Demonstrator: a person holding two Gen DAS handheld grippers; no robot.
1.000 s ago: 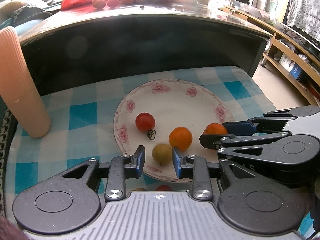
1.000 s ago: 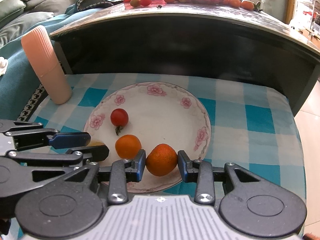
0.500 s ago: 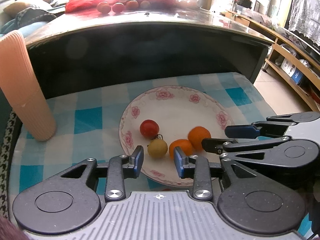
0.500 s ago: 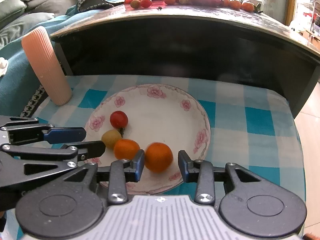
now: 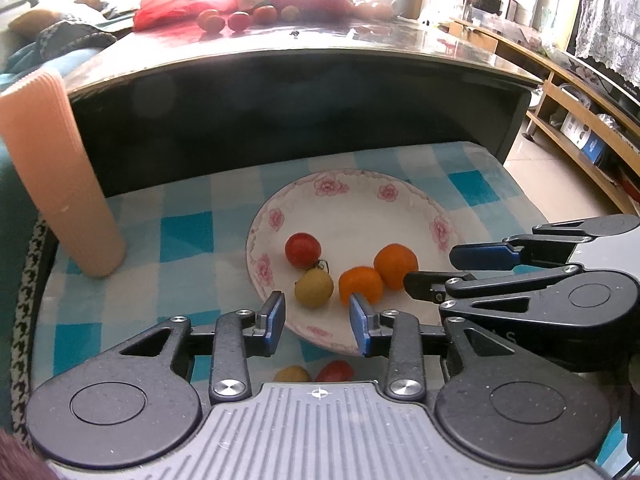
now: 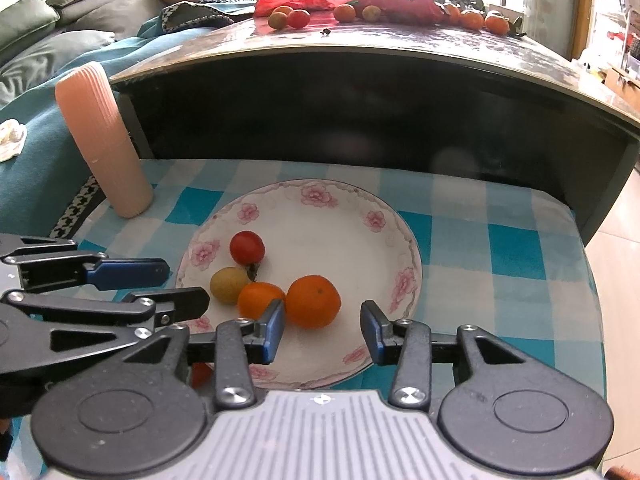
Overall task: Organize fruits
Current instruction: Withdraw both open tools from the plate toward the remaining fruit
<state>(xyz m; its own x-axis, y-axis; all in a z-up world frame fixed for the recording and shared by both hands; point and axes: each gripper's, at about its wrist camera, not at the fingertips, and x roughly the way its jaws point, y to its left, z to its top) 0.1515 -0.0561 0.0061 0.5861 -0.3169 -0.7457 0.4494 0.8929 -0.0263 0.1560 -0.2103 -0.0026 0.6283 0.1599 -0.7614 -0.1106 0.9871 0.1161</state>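
A white plate with pink flowers [image 5: 360,208] [image 6: 320,220] lies on the blue checked cloth. On it sit a red tomato [image 5: 303,249] [image 6: 247,247], a yellow-green fruit [image 5: 314,287] [image 6: 228,285] and two oranges [image 5: 361,285] [image 5: 395,260] [image 6: 260,300] [image 6: 313,301]. My left gripper [image 5: 318,318] is open and empty, just short of the yellow-green fruit. My right gripper [image 6: 323,330] is open and empty, just short of the larger orange. Each gripper shows in the other's view [image 5: 432,268] [image 6: 176,286].
A ribbed pink cylinder [image 5: 56,176] [image 6: 104,140] stands at the cloth's left. A dark table edge [image 5: 320,56] overhangs behind the plate, with several more fruits [image 6: 296,18] and red bags on top. A yellow and a red fruit [image 5: 316,372] lie under my left gripper.
Both grippers have opened and pulled back from the plate. The yellow-green fruit and the larger orange, held between the fingers a second ago, now lie free on the plate.
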